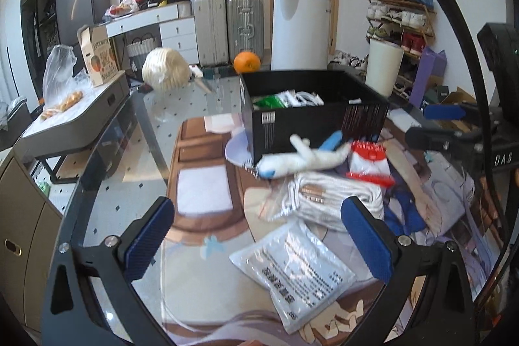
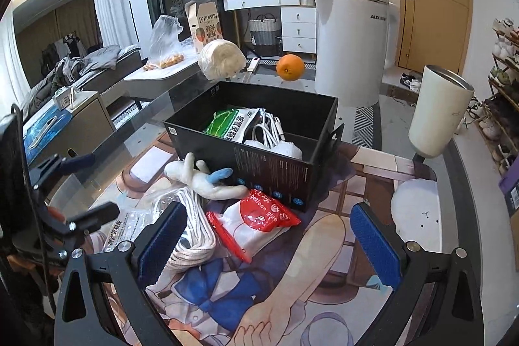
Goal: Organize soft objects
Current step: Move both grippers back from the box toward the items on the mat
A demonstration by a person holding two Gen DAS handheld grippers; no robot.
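A black box (image 1: 311, 125) (image 2: 269, 171) stands on the printed mat and holds a green-white packet (image 2: 232, 125), a white cable (image 2: 269, 132) and a white cloth (image 2: 285, 149). Against its front lies a white plush toy (image 1: 305, 158) (image 2: 198, 179) with blue parts. Beside it are a red-and-white bag (image 1: 369, 162) (image 2: 256, 224), a coil of white rope (image 1: 331, 200) (image 2: 193, 235) and a flat white packet (image 1: 292, 271) (image 2: 125, 227). My left gripper (image 1: 258, 239) (image 2: 87, 187) is open above the white packet. My right gripper (image 2: 269, 244) (image 1: 418, 124) is open just short of the red bag, holding nothing.
An orange (image 2: 290, 67) (image 1: 247, 61) and a cream knitted ball (image 2: 222, 58) (image 1: 166, 68) sit at the glass table's (image 1: 181, 106) far edge. A white tumbler (image 2: 438, 112) (image 1: 386, 67) stands right of the box, a white round cushion (image 2: 416, 211) nearer. Furniture and suitcases line the room behind.
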